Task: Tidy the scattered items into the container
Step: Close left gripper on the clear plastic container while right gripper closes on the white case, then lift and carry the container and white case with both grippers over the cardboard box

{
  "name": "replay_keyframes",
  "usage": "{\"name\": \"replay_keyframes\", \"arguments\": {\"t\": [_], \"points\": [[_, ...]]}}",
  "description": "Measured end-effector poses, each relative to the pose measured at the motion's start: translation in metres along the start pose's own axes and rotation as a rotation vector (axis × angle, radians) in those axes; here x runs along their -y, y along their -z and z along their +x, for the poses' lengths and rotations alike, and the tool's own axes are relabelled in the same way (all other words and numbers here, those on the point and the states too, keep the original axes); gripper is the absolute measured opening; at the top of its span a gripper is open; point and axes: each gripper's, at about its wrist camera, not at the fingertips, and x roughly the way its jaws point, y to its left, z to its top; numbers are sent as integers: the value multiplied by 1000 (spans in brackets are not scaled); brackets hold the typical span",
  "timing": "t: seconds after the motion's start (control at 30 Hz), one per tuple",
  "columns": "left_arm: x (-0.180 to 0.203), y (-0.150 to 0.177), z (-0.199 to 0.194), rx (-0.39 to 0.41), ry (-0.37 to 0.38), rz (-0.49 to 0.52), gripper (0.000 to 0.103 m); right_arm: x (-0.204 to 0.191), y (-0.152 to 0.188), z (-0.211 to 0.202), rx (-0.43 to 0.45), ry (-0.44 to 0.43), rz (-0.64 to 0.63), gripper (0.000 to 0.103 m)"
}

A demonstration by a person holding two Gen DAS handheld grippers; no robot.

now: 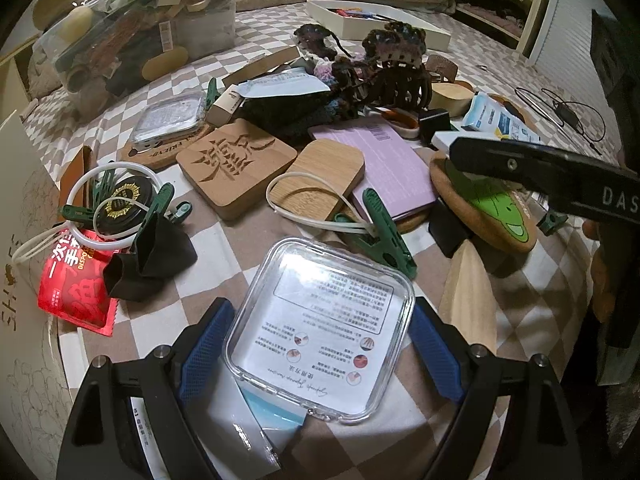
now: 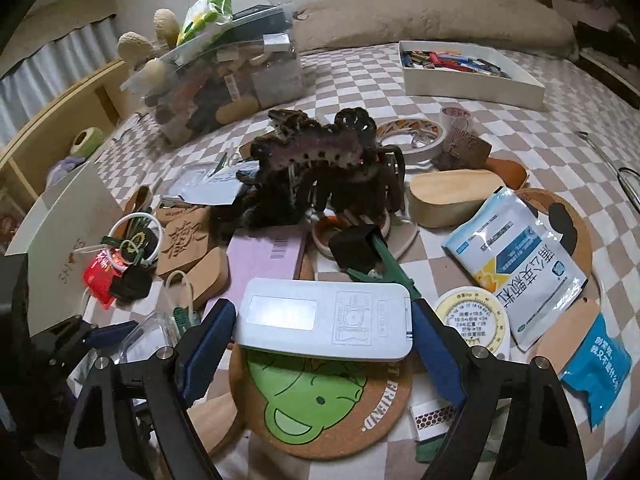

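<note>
**A:** Where are the two things being tidied?

**B:** A clear square case [image 1: 320,336], with a printed leaflet showing through it, sits between the blue pads [image 1: 208,344] of the left gripper [image 1: 322,308]. The fingers are spread wide and press on its two sides. A flat white case [image 2: 324,320] sits the same way in the right gripper [image 2: 322,308], with the pads wide apart and closed on its short ends.

**A:** What lies just around them?

**B:** The white case rests on the far edge of a cork coaster [image 2: 320,400] printed with a green face. A green clip [image 1: 384,236] lies just beyond the clear case.

**A:** And the container?

**B:** A clear tub [image 2: 224,80], already crammed with items, stands far back on the left of the checked cloth [image 2: 360,80]. It is well apart from both grippers.

**A:** Does one camera show more than the other?

**B:** Only the right view shows a blue-and-white sachet [image 2: 516,264] whole, with a round dial disc [image 2: 472,320] beside it. Only the left view shows a red packet [image 1: 76,292] clearly. It also gives a close look at a carved wooden block [image 1: 236,168].
</note>
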Motion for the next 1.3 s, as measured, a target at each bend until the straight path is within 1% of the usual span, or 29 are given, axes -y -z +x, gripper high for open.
{"name": "replay_keyframes", "arguments": {"t": [0.13,0.33,0.57,0.8,1.0,1.17,1.3], "points": [[-4,0,-4,5,15,-40,89,-2,2,-4,0,-12,-6,87],[-7,0,-14,40,16,-75,87,-4,4,-7,-2,-33,-8,88],[-9,-2,-27,93,17,-102,82,-9,5,-17,20,-55,-21,87],[-11,1,-36,128,32,-121,80,-10,8,-21,27,-66,-19,87],[-13,1,-48,174,53,-145,80,-8,8,-25,39,-75,-12,87],[-15,2,-48,174,41,-157,80,-9,8,-27,43,-81,-13,87],[-15,3,-51,183,48,-160,80,-10,9,-31,45,-96,-8,87]]}}
